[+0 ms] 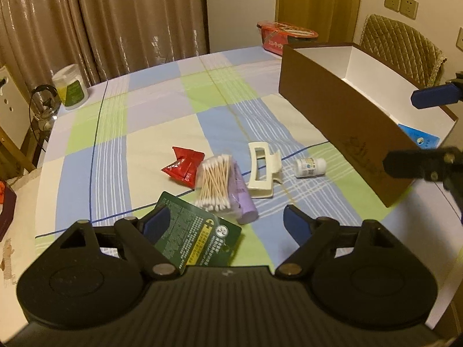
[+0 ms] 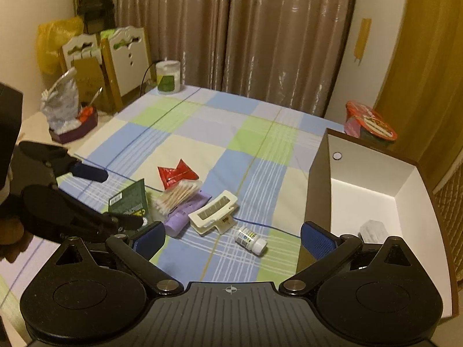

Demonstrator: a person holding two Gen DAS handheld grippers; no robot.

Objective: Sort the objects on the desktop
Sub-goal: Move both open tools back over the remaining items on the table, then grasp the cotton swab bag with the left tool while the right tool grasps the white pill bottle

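My left gripper [image 1: 227, 222] is open low over the checked tablecloth [image 1: 162, 110]. A dark green packet [image 1: 196, 235] leans against its left finger [image 1: 157, 222], and the right wrist view shows that packet [image 2: 130, 199] tilted between the open fingers. Just beyond lie a red sachet [image 1: 183, 166], a bag of cotton swabs [image 1: 215, 183] on a purple roll [image 1: 246, 202], a cream hair claw [image 1: 262, 170] and a small white bottle [image 1: 309, 167]. My right gripper [image 2: 233, 240] is open and holds nothing, straddling the near corner of the brown box [image 2: 318, 179].
The box [image 1: 341, 110] is white inside and holds a blue card [image 1: 419, 137] and a pale wrapped item [image 2: 373, 228]. A red noodle bowl [image 1: 286, 36] stands behind it. A white tub [image 1: 71, 86] sits at the far left corner, a tissue box [image 2: 72, 127] beside the table.
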